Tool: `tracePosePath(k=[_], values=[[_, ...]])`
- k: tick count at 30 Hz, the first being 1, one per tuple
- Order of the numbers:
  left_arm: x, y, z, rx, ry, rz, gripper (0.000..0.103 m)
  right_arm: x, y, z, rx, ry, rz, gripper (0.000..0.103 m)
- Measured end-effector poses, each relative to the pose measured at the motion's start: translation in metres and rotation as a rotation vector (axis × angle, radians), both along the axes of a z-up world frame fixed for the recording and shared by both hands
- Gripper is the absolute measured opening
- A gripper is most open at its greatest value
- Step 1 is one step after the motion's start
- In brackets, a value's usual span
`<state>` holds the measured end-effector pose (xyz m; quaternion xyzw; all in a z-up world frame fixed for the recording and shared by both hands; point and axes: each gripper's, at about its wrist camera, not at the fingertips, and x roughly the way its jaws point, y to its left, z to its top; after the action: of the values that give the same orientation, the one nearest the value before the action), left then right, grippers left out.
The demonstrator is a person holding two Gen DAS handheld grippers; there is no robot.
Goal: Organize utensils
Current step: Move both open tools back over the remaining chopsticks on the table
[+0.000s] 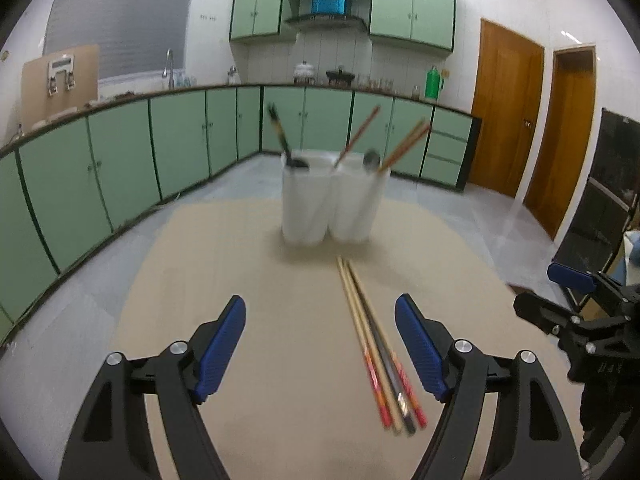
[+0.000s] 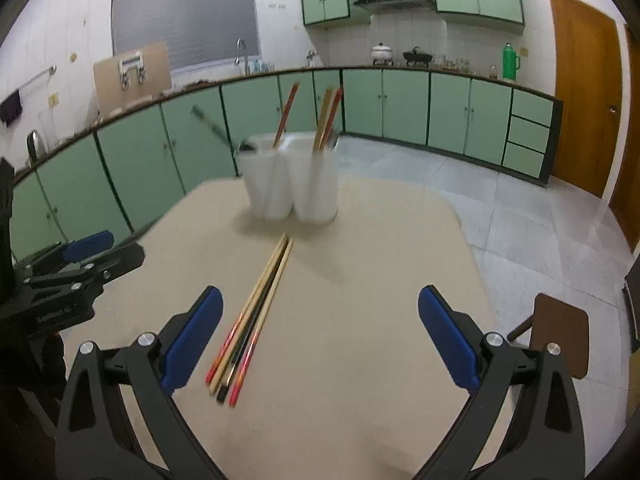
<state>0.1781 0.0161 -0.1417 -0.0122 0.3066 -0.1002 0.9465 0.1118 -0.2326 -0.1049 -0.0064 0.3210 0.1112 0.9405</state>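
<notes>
A beige, matte table (image 1: 248,240) with rounded corners carries a white plastic utensil holder (image 1: 334,200) made of joined, rounded compartments, standing toward twelve o'clock in both wrist views. Slim chopsticks lean out of it — a dark one (image 1: 280,132) at the left, reddish wooden ones (image 1: 404,144) at the right — and a grey, rounded spoon bowl (image 1: 372,159) shows at its rim; blur hides finer detail. On the table just in front of the holder lies a tight bundle of loose chopsticks (image 1: 376,344), pale wood and dark lacquer with red and orange patterned ends, running from the holder's foot toward six o'clock. The left gripper (image 1: 320,344) has its blue, ribbed pads spread wide and holds nothing — the bundle lies below, nearer its right pad, untouched. The right gripper (image 2: 320,336) stands wider still, empty, with the bundle at about nine o'clock beside its left pad (image 2: 192,336).
</notes>
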Motion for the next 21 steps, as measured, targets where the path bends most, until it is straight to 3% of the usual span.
tracePosePath(k=[11, 15, 21], values=[[-0.017, 0.012, -0.043, 0.061, 0.101, 0.035, 0.076, -0.013, 0.033, -0.057, -0.033, 0.129, 0.022, 0.095], [-0.017, 0.016, -0.050, 0.071, 0.130, 0.050, 0.076, -0.013, 0.040, -0.073, -0.052, 0.175, 0.035, 0.079], [-0.018, 0.023, -0.056, 0.065, 0.155, 0.064, 0.076, -0.012, 0.047, -0.083, -0.064, 0.225, 0.050, 0.067]])
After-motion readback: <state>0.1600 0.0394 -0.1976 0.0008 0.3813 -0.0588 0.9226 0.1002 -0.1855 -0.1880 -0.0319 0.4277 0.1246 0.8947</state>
